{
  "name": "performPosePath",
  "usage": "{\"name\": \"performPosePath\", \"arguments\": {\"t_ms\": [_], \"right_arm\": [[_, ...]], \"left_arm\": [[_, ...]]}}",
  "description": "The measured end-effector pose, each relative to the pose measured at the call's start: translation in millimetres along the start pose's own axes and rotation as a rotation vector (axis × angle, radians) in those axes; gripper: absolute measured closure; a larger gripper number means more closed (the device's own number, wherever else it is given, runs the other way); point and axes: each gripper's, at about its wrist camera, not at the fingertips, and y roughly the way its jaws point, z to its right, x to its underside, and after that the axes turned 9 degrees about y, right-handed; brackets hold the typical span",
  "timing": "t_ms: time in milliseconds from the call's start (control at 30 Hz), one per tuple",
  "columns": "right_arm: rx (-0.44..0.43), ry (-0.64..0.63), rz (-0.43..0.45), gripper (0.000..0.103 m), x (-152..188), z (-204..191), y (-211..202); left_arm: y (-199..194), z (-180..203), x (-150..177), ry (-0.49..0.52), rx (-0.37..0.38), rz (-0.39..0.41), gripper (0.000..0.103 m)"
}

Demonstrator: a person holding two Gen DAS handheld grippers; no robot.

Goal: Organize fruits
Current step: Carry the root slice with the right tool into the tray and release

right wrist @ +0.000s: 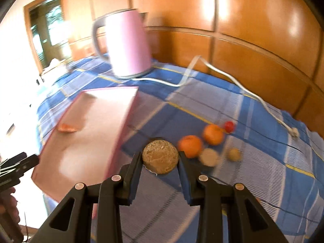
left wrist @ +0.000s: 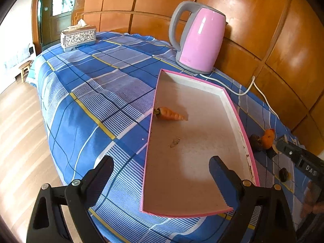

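A pink-rimmed tray (left wrist: 154, 105) lies on the blue plaid table; a small carrot (left wrist: 171, 114) lies in it by the left rim. My left gripper (left wrist: 161, 167) is open and empty over the tray's near end. In the right wrist view my right gripper (right wrist: 160, 157) is shut on a round brown fruit half (right wrist: 160, 157), held above the cloth just right of the tray (right wrist: 123, 119). Two oranges (right wrist: 190, 145) (right wrist: 213, 134), a small red fruit (right wrist: 229, 126), a pale round piece (right wrist: 209, 157) and a small yellowish fruit (right wrist: 234, 154) lie beyond it.
A pink electric kettle (left wrist: 200, 40) stands at the back by the wooden wall, its white cord (left wrist: 251, 89) trailing right across the cloth. A patterned tissue box (left wrist: 78, 37) sits at the far left corner. The table edge drops to wooden floor on the left.
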Motion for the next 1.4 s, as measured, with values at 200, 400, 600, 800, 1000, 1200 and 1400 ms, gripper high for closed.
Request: {"name": "performPosePath", "arguments": {"t_ms": [200,400,600,800,1000,1200,1400], "right_arm": [[-0.09,-0.061,-0.035,0.068,-3.6,-40.2,14.0],[-0.151,-0.073,-0.096,0.068,-15.1,-73.7,42.4],[-0.146,-0.09,-0.125,0.068,-21.5,-98.9,66.2],[-0.113,-0.103,-0.121,0.068,-34.9,-113.4,82.2],[-0.073,-0.1,-0.108,0.063,-43.4,-118.8,90.8],[-0.068,-0.094,-0.096,0.063,-38.2,-115.8,82.9],[-0.049,-0.066,-0.073,0.058,-29.7,-106.7,68.2]], "left_arm": [[-1.6,-7.7,-2.2,-0.021,-0.012,0.008,0.007],[-1.4,-11.7,-1.6,-0.028,-0.02,0.007,0.007],[-0.9,-17.6,-1.6,-0.043,-0.039,0.009,0.007],[-1.1,-28.7,-0.2,-0.081,-0.077,0.006,0.007],[-0.4,-32.5,1.9,-0.088,-0.083,0.003,0.007],[-3.1,-32.5,2.2,-0.094,-0.081,0.009,0.007],[-5.6,-28.7,2.3,-0.087,-0.077,0.015,0.007]]}}
